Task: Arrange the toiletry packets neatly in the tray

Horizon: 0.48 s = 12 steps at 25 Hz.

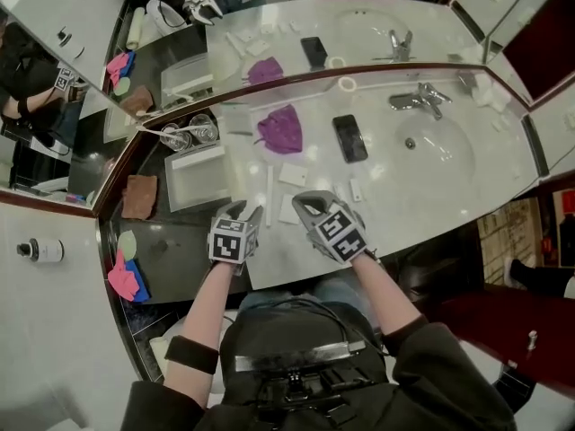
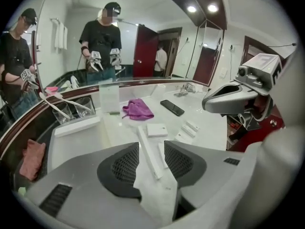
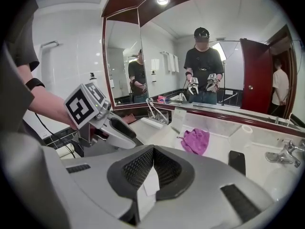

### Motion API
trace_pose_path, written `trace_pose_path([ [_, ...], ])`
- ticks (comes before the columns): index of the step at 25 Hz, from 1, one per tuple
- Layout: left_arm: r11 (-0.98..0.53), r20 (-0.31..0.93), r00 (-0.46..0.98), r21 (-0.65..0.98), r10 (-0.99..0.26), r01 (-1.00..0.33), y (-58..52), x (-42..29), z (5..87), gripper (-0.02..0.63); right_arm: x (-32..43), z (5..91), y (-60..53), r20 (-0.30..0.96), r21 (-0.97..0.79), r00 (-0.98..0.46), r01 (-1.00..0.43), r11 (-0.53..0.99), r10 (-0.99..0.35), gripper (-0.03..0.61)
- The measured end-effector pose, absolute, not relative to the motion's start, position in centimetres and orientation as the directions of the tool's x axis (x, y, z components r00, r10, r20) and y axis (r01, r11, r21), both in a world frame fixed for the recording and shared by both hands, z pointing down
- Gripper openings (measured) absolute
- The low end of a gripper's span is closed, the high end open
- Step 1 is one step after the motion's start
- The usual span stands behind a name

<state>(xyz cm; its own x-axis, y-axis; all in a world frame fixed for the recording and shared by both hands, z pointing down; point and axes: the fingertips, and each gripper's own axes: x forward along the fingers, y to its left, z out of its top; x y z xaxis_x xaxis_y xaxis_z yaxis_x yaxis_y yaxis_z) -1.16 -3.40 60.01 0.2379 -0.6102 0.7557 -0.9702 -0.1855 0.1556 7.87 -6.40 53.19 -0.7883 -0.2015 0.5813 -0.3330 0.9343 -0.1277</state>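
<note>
A white bathroom tabletop is seen from above. The left tongs are held open over it. A long thin white packet lies on the tabletop in line with the gap between them, and neither pad touches it. The right tongs are closed with their tips together, gripping nothing, just beside the left. A flat square packet and small packets lie loose near the long one. The pale tray sits to the left, apart from the packets. A purple cloth and a black phone lie farther back, near the sink.
</note>
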Motion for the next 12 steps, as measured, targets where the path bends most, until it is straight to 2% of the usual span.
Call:
trace_pose_path([
  [6,-0.172,0.827,0.235,0.169,-0.511,-0.970,-7.1,1.4,64.5,0.169,9.5,54.7,-8.1,0.581,-0.154,-0.793,-0.329,0.932,-0.184,0.002],
  [12,-0.126,0.903,0.105,0.057,-0.417,-0.990,-8.7,-0.3,69.2,0.168,11.4,56.0,-9.5,0.586,-0.177,-0.794,-0.318,0.931,-0.160,0.002],
])
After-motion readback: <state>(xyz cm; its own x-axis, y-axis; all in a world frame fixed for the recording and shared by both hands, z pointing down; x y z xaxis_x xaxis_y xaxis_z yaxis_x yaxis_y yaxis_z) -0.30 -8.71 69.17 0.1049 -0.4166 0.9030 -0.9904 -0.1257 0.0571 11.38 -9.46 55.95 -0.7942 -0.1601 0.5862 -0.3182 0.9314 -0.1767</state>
